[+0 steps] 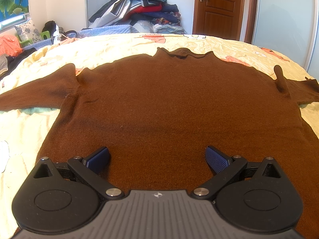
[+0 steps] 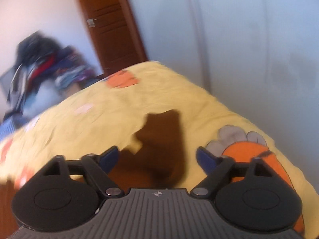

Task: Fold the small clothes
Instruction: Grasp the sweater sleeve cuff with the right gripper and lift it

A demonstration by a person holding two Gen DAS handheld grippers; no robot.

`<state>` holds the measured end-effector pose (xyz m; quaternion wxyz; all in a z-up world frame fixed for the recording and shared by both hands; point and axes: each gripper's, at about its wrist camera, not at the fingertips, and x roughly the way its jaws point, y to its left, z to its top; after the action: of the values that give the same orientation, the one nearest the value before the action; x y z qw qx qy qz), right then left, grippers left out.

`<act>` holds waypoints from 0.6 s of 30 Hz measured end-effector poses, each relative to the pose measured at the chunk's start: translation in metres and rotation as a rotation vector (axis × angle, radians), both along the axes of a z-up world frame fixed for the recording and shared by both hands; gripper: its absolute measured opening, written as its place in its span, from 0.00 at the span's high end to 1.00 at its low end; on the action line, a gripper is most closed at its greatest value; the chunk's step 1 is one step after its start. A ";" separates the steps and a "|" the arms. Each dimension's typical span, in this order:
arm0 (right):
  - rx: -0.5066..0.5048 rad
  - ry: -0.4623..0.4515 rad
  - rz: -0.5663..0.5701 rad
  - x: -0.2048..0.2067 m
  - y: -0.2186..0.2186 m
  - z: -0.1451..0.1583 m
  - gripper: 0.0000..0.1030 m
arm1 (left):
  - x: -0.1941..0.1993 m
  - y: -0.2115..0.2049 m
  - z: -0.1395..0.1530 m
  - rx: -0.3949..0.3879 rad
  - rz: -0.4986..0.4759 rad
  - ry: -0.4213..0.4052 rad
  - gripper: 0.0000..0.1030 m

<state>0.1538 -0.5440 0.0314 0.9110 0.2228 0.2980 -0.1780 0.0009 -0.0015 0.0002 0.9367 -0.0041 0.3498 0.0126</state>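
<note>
A brown knit sweater [image 1: 159, 99] lies flat on the yellow bedsheet [image 1: 119, 45], collar at the far side and both sleeves spread outward. My left gripper [image 1: 157, 155] hovers over the sweater's lower body, its blue pads wide apart with nothing between them. In the blurred right wrist view, the sweater's right sleeve end [image 2: 163, 139] lies on the sheet just ahead of my right gripper [image 2: 157, 155]. Its jaws stand apart and hold nothing; the sleeve cloth lies below and beyond the gap.
A heap of clothes [image 1: 139, 6] is piled against the far wall beyond the bed. A brown wooden door [image 1: 217, 6] and a pale wardrobe [image 1: 285, 23] stand at the right. Pillows and bags [image 1: 26, 31] crowd the left side. The bed's right edge [image 2: 259, 131] drops off near the sleeve.
</note>
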 end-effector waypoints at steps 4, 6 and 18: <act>0.030 0.029 -0.033 0.033 -0.024 -0.015 0.32 | 0.000 0.000 0.000 0.000 0.000 0.000 0.00; 0.022 0.076 -0.022 0.049 -0.028 -0.026 0.39 | 0.000 0.000 0.000 0.000 0.001 0.000 0.00; -0.067 -0.001 0.076 0.030 -0.001 -0.019 0.87 | 0.000 0.000 0.000 -0.001 0.000 0.000 0.00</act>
<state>0.1834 -0.5446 0.0121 0.9242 0.1806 0.2996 -0.1532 0.0011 -0.0017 0.0004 0.9368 -0.0044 0.3496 0.0123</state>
